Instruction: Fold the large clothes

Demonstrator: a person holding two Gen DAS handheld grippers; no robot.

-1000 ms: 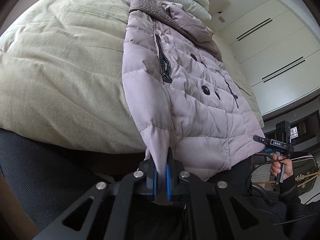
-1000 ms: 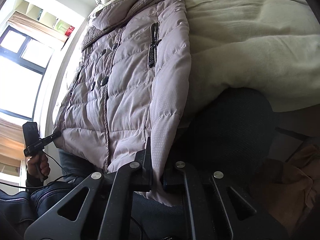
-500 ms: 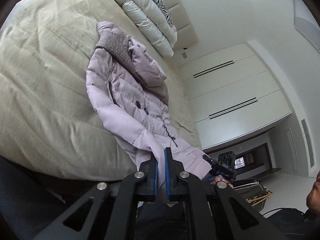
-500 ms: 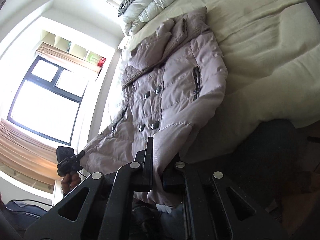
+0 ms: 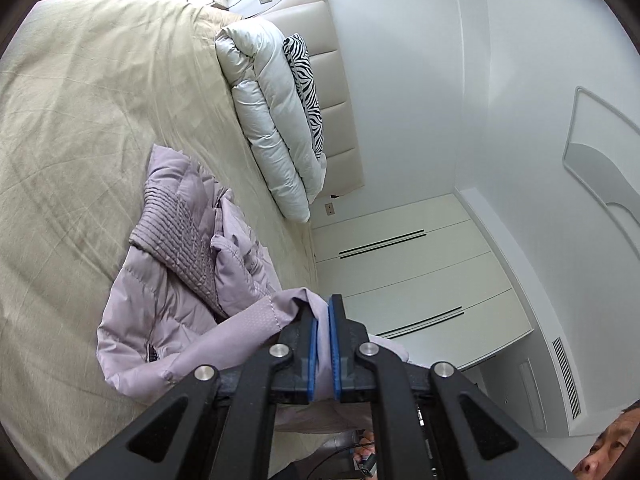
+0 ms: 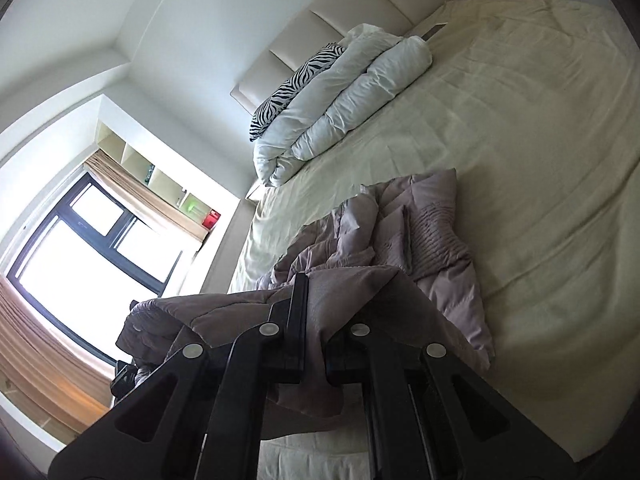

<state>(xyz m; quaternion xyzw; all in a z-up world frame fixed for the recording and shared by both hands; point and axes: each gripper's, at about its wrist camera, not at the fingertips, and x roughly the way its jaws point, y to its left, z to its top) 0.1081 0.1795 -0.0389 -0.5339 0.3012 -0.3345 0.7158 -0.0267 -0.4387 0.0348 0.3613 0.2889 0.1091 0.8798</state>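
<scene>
A lilac quilted puffer jacket [image 5: 168,304] lies on a beige bed [image 5: 80,128], its ribbed collar end toward the headboard. Its bottom hem is lifted off the bed and doubled over the upper part. My left gripper [image 5: 323,312] is shut on one corner of that hem, blue pads pressed on the fabric. My right gripper [image 6: 316,292] is shut on the other hem corner, and the jacket [image 6: 436,248] drapes over its fingers and bunches beyond them. The buttons and pockets are hidden under the raised fold.
A rolled white duvet [image 5: 272,120] and a zebra-print pillow [image 5: 306,80] rest against the padded headboard [image 6: 320,24]. White wardrobe doors [image 5: 420,272] stand on one side of the bed, a large window [image 6: 80,248] with curtains on the other. A person's face shows low in the left wrist view.
Both grippers have risen and swung toward the headboard, carrying the hem up. The jacket, flat and hanging off the bed edge before, now folds over itself.
</scene>
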